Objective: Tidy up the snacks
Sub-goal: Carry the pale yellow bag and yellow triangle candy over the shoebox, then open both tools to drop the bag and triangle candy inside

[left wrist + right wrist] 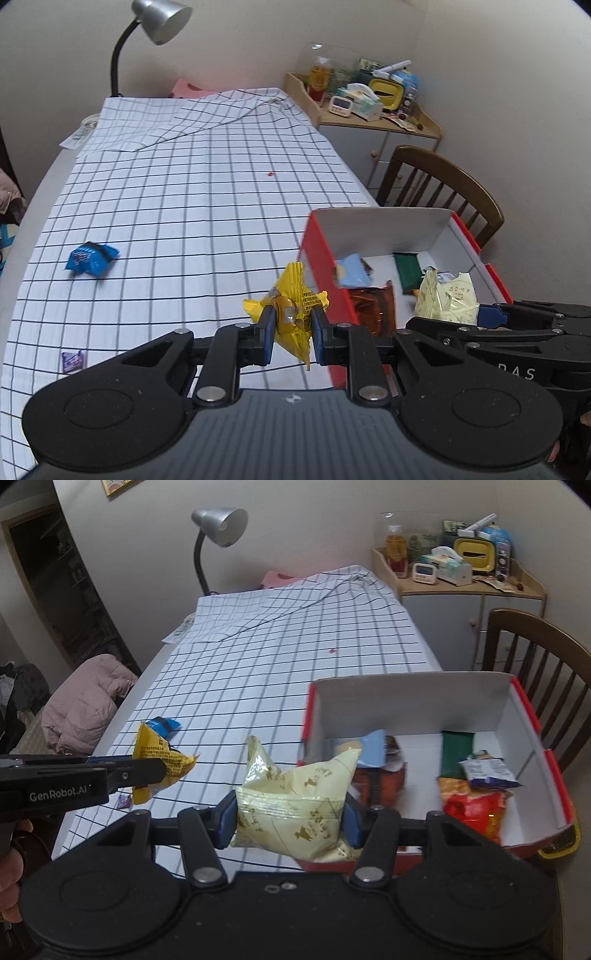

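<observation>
My left gripper (pixel 292 328) is shut on a yellow snack packet (pixel 295 314) and holds it above the checked tablecloth, just left of the red box (pixel 319 258). The packet also shows in the right wrist view (pixel 162 760). My right gripper (pixel 290 819) is shut on a pale yellow snack bag (pixel 295 805), held over the box's near left corner; it also shows in the left wrist view (pixel 447 299). The red box (pixel 532 716) holds several snacks. A blue packet (pixel 90 258) and a small purple packet (pixel 73 360) lie on the cloth to the left.
A wooden chair (pixel 443 192) stands right of the table behind the box. A cluttered cabinet (pixel 369 110) is at the back right. A desk lamp (pixel 147 33) stands at the table's far end. A pink jacket (pixel 85 705) lies left of the table.
</observation>
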